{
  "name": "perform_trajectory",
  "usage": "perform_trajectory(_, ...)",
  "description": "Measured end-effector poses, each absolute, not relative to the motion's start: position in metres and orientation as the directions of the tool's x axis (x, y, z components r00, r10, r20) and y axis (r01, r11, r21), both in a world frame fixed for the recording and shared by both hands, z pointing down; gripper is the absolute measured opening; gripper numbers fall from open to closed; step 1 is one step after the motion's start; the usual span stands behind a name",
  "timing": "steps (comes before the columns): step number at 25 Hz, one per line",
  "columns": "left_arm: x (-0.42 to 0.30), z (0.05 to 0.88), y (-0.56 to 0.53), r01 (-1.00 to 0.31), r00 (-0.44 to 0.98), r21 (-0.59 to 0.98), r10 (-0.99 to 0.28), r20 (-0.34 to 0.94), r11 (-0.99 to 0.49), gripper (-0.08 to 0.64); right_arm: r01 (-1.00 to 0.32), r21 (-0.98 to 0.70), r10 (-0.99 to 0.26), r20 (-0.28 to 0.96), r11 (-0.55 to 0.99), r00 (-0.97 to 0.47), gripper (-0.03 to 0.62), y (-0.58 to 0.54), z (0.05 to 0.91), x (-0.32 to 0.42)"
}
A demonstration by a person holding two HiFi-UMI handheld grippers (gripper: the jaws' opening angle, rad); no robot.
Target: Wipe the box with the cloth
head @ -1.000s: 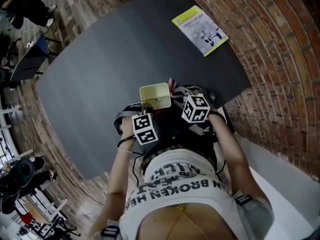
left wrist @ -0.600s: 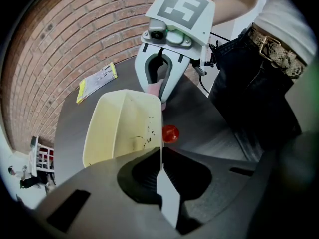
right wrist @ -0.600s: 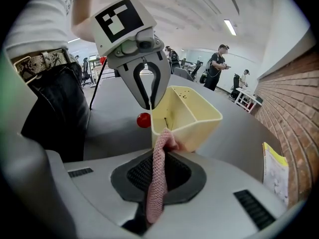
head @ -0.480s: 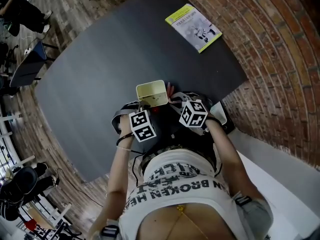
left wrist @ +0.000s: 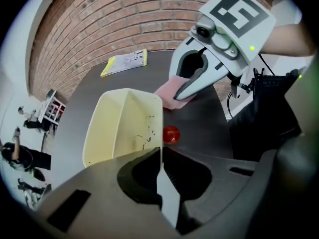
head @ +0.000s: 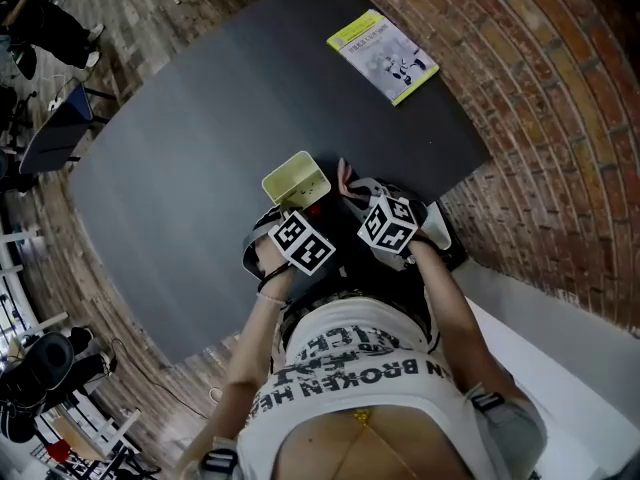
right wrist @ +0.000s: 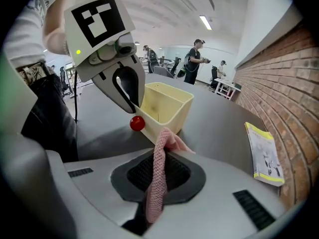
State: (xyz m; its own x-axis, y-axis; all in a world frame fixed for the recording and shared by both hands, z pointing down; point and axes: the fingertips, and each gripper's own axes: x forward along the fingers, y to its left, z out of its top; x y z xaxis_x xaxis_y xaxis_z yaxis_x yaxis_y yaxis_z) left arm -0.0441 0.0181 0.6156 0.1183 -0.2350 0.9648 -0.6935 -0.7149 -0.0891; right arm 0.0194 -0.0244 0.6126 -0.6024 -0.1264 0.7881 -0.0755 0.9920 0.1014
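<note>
The pale yellow open box [head: 296,181] is over the dark table's near part, with dark specks on its inner wall [left wrist: 142,133]. My left gripper [left wrist: 160,156] is shut on the box's near wall, which shows as a thin edge between the jaws. My right gripper [right wrist: 158,156] is shut on a pink knitted cloth [right wrist: 155,183]. Its loose end hangs just beside the box's outer corner [right wrist: 172,118]; I cannot tell if it touches. In the head view the two marker cubes [head: 303,243] sit side by side below the box.
A small red round thing [right wrist: 137,123] lies by the box's lower corner. A yellow-edged booklet [head: 383,53] lies at the table's far right by the brick wall. The table's near edge [head: 440,203] is close to the grippers. People stand far off in the room.
The left gripper has rolled and its cube has shifted right. The box has turned with it, its opening now angled to the left. The right gripper has shifted only slightly.
</note>
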Motion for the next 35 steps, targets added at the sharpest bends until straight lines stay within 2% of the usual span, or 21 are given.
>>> perform_trajectory(9, -0.029, 0.615, 0.013, -0.723, 0.110, -0.101, -0.258, 0.960, -0.683, 0.025, -0.058, 0.094, -0.111, 0.799, 0.994, -0.591, 0.017, -0.018, 0.622, -0.006)
perform_trajectory(16, -0.027, 0.619, 0.013, -0.700, 0.097, -0.122, -0.263, 0.960, -0.704, 0.025, 0.102, 0.163, -0.073, 0.810, 0.981, -0.582, 0.017, -0.004, 0.623, -0.011)
perform_trajectory(22, -0.022, 0.616, 0.012, -0.688, 0.147, -0.109, -0.286, 0.947, -0.717, 0.033, 0.059, 0.120, -0.060, 0.796, 0.991, -0.602, 0.017, -0.006, 0.620, -0.009)
perform_trajectory(26, -0.028, 0.599, 0.008, -0.712, 0.190, -0.110, -0.342, 0.920, -0.693, 0.072, 0.016, 0.117, -0.082, 0.778, 0.993, -0.623, 0.017, -0.014, 0.610, 0.000)
perform_trajectory(35, -0.057, 0.548, 0.007, -0.861, 0.305, -0.014, -0.537, 0.787, -0.509, 0.078, 0.034, 0.097, -0.041, 0.680, 0.995, -0.732, 0.018, -0.017, 0.570, -0.002)
